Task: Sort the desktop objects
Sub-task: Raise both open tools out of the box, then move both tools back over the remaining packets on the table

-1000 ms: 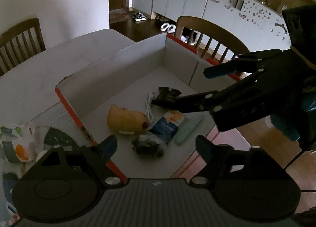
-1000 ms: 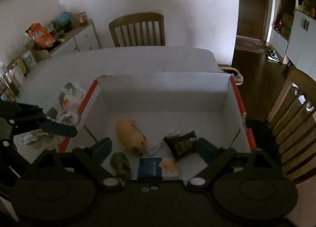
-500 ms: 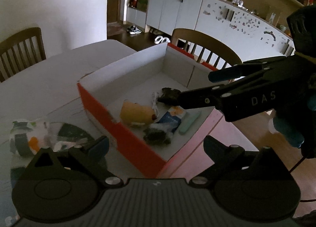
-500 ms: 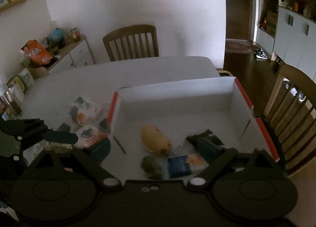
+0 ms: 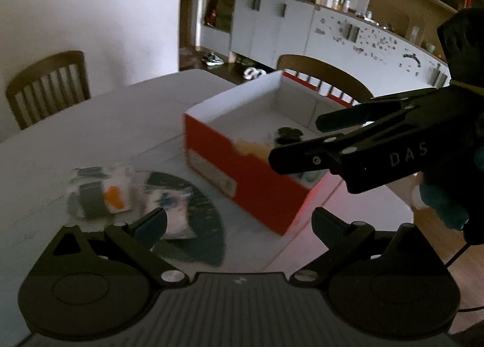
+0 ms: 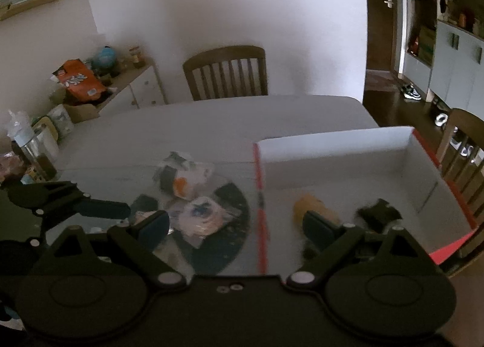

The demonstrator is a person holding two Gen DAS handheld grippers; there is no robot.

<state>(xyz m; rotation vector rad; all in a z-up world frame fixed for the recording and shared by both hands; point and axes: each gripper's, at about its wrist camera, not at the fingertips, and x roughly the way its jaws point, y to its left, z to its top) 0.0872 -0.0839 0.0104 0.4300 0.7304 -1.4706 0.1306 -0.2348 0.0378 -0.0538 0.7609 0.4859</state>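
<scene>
The left gripper [image 5: 239,223] stood with its jaws wide apart and nothing between them, above the pale table [image 5: 106,123]. The right gripper [image 6: 236,226] was also spread wide and empty; in the left wrist view it reached in from three o'clock, across the near end of the box.

The box [image 5: 242,162], red outside and white inside, sat toward the one o'clock side of the left view, on the table's corner. In the right wrist view the box [image 6: 332,141] filled the three o'clock side. Inside it lay a yellowish rounded thing [image 6: 311,208] near the red wall and a small dark packet [image 6: 378,214] just to its right; both were blurred, and more could not be told.

Outside the box, at about nine o'clock from it, a dark round mat [image 6: 230,226] lay on the table. On the mat's far edge rested a white packet with an orange spot [image 6: 181,177], and just nearer the camera a second pale wrapped packet [image 6: 202,214], touching or nearly touching the first.

A wooden chair [image 6: 225,73] stood at twelve o'clock beyond the table in the right view, and another chair [image 5: 323,75] stood behind the box in the left.
</scene>
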